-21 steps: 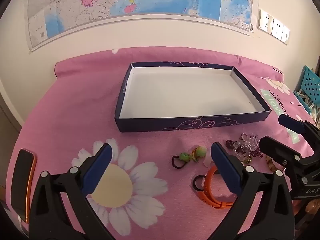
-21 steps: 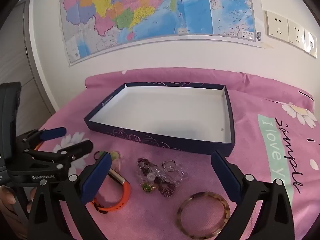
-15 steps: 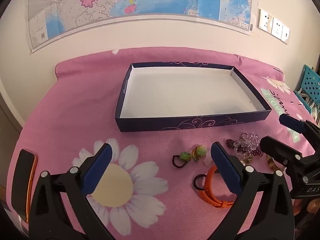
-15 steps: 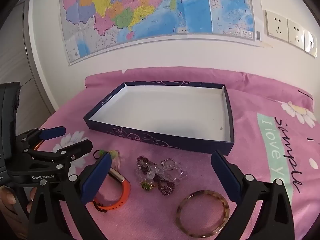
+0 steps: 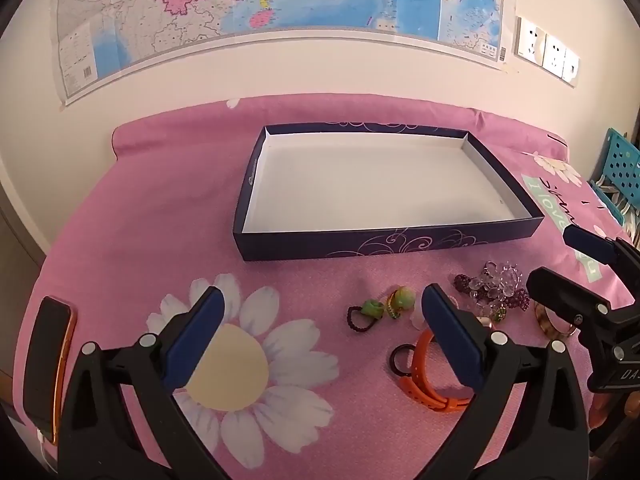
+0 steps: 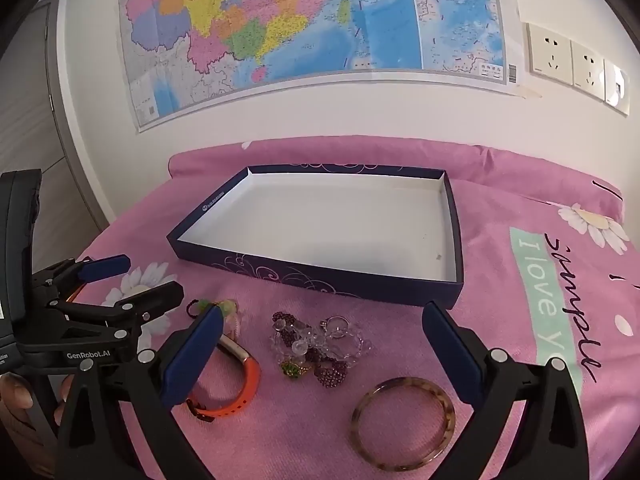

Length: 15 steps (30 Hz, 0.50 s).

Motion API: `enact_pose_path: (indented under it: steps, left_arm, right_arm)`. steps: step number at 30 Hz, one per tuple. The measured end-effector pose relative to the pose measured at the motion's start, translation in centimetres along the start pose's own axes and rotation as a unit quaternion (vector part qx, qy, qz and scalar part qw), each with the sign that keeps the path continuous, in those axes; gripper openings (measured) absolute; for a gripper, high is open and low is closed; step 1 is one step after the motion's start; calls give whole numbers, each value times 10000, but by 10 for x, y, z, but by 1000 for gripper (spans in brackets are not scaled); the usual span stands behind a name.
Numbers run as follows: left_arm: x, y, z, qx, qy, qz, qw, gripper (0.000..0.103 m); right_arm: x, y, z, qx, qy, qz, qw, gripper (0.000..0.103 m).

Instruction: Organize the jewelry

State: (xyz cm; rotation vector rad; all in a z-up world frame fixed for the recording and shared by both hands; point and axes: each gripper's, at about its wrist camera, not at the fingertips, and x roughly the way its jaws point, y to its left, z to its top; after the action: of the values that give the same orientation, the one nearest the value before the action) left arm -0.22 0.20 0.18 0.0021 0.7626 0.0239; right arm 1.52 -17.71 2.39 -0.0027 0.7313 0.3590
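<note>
A pink flowered bedspread is covering the bed beneath a colourful wall map and white wall sockets. A shallow navy cardboard box lid with a white inside is lying open on it, and the jewelry is sitting just in front: a tangle of clear and purple bead pieces, an orange wristband, a mottled brown bangle and green-beaded hair ties. The left gripper and right gripper are hovering above these with jaws spread wide, gripping nothing. A dark phone is lying at the bed's left edge.
</note>
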Motion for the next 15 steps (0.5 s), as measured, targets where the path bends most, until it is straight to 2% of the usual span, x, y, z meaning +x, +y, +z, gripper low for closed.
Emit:
enact_pose_path:
  steps: [15]
  left_arm:
    - [-1,3,-2,-32,-13,7,10000,97]
  right_arm:
    - [-2,-1,0,-59,-36,54,10000,96]
